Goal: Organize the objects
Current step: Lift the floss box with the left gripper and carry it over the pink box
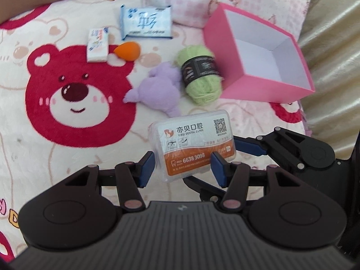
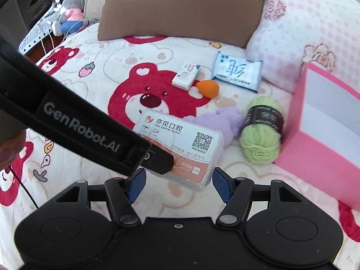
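- Clear plastic with a white and orange label: the dental floss box (image 1: pixel 193 139) sits in the lower centre of both wrist views, raised off the bear-print blanket (image 1: pixel 56 157) and tilted.
- Left hand-held gripper (image 1: pixel 182 168) points steeply down at the bed. Its blue pads (image 1: pixel 146 168) are clamped on the lower, orange end of the floss box, one on each side.
- Right hand-held gripper (image 2: pixel 178 182) also points steeply down. Its jaws are set wider and close on the same box; in the left wrist view one blue finger presses the box's right edge and the other reaches under its bottom edge.
- In the right wrist view the left tool's black body crosses from the left edge, and its finger lies over the orange part of the label. A bit of a person's hand (image 2: pixel 10 148) shows at the far left.
- Pink box (image 1: pixel 258 90), open with a white inside, lies at the right of the frame, beyond the held box.
- Green yarn ball (image 1: pixel 199 74) touches the pink box's wall, with a purple plush toy (image 1: pixel 155 87) just beside it.
- Orange sponge (image 1: pixel 127 50), a small tissue pack (image 1: pixel 98 45) and a blue wipes pack (image 1: pixel 146 23) lie further up the blanket.
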`<state>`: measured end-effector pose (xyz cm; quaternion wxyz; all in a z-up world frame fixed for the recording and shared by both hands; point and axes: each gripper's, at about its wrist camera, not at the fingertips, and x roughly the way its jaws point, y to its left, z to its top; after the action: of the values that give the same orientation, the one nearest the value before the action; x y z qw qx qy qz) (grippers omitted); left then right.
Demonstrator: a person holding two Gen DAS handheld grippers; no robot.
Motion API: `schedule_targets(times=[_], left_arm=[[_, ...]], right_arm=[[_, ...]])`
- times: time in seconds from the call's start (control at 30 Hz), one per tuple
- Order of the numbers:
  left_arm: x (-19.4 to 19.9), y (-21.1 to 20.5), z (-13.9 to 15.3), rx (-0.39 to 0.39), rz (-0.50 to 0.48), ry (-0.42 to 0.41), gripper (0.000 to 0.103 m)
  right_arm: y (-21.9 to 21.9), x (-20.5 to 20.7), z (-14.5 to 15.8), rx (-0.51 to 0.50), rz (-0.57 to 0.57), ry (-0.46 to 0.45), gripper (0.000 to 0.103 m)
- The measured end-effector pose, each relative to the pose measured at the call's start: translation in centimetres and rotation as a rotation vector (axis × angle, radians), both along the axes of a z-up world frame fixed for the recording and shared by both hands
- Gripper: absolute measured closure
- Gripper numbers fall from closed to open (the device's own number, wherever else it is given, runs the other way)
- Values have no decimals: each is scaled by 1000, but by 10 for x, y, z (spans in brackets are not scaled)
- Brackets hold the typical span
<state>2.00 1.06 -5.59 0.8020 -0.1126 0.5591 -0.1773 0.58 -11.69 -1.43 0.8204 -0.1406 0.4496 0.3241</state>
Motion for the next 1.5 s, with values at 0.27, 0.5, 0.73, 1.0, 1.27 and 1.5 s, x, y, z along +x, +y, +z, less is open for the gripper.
schedule_targets(times=[0.27,0.5,0.73,1.0,1.27,1.5], left_arm=[[0,-30,30,2,-55,-66,50],[6,-59,45,8,-103,-89,50],[15,-87,54,8,-146,-106,50],[33,-118,59,9,-194,-112,50],[56,-150,63,-7,-235,-134,50],[81,-174,67,-3,-257,-152,50]], right_arm=[[-27,2,28,-2,-37,-41,33],[-50,8,43,-9,-75,-51,33],[-71,16,49,-22,-111,-67,33],[-97,30,51,-36,-155,-71,33],[-124,53,54,-46,-201,-76,33],[-139,77,55,-63,-223,-95,33]])
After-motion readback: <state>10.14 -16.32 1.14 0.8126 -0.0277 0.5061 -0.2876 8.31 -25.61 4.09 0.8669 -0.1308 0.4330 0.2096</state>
